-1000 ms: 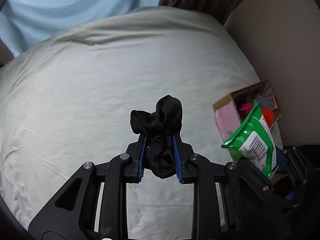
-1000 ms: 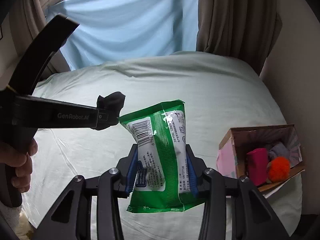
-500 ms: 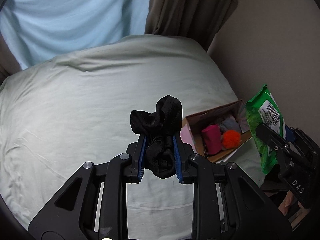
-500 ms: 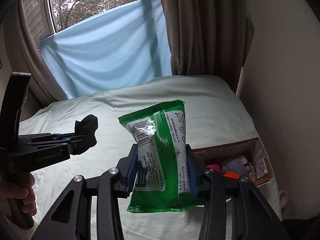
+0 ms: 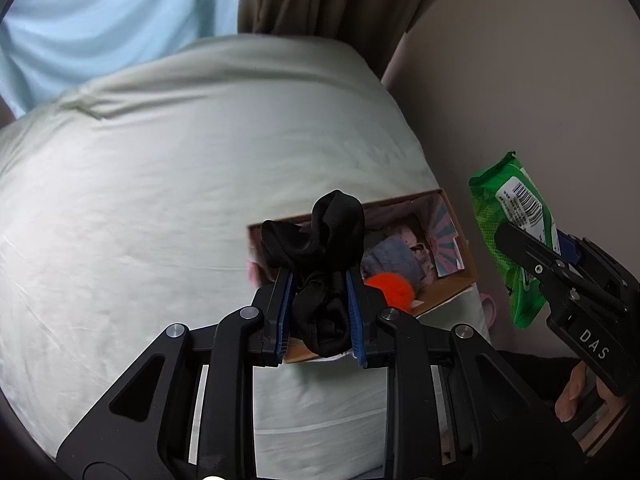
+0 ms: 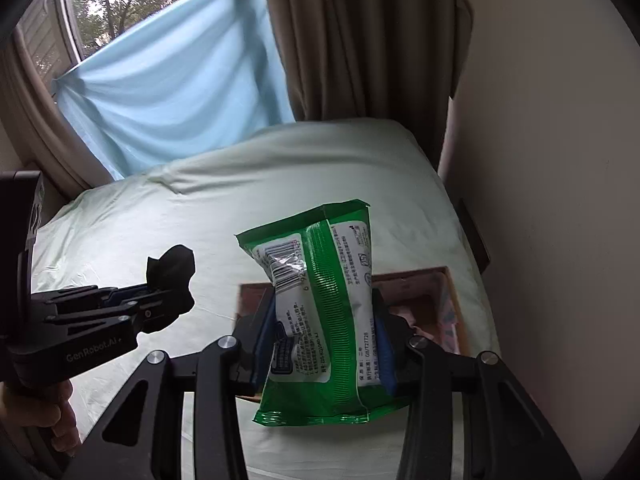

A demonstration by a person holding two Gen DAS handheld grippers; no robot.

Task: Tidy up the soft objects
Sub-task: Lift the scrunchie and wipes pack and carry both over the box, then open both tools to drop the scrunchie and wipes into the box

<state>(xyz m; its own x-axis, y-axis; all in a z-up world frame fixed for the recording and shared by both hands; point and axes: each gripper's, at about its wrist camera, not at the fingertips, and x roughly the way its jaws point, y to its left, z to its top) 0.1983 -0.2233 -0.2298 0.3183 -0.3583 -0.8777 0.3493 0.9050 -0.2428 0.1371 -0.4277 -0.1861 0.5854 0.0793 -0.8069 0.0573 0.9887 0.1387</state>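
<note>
My left gripper is shut on a bunched black sock, held above the near end of an open cardboard box on the bed. Inside the box lie an orange pom-pom and greyish soft items. My right gripper is shut on a green wipes pack and hangs over the same box. The pack shows at the right of the left wrist view, the sock at the left of the right wrist view.
The pale green bed sheet spreads left of the box. A beige wall runs close along the right. Brown curtains and a light blue cloth hang behind the bed. A hand holds the right gripper's handle.
Both grippers have swept right across the bed with their loads. The box has come from the right edge to directly under the sock and behind the pack.
</note>
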